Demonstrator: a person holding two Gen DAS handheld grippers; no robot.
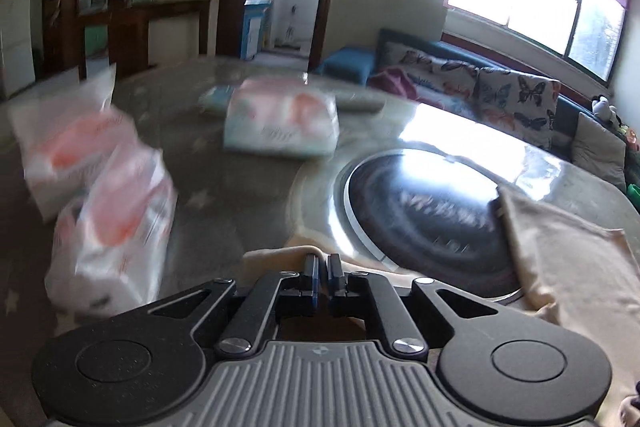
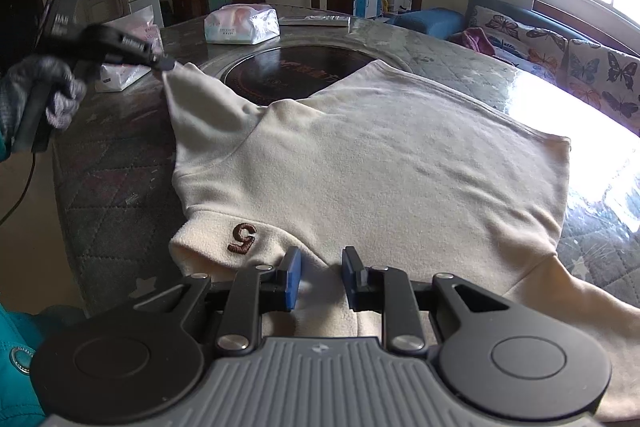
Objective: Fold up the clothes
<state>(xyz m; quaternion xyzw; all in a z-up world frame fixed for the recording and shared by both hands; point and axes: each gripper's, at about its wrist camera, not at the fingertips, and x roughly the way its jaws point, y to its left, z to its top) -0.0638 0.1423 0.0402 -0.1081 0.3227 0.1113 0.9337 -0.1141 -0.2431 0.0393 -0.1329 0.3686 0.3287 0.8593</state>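
My left claw [image 2: 168,65] is pinched shut on the tip of the cream sweater's [image 2: 380,155] sleeve [image 2: 200,95], holding it up off the counter [image 2: 116,167] at the far left. My right claw [image 2: 320,281] hovers with its jaws apart over the near edge of the sweater, gripping nothing. The sweater lies flat across the middle of the counter, partly over the black round hob [image 2: 296,71], with a brown stitched "5" [image 2: 242,237] near my right claw. I should carry the sleeve across the body in one low, even sweep and lay it straight, while my right claw pins the near edge so the cloth does not drag. The fabric looks soft, fleecy and thick; the quilted counter cover may snag it.
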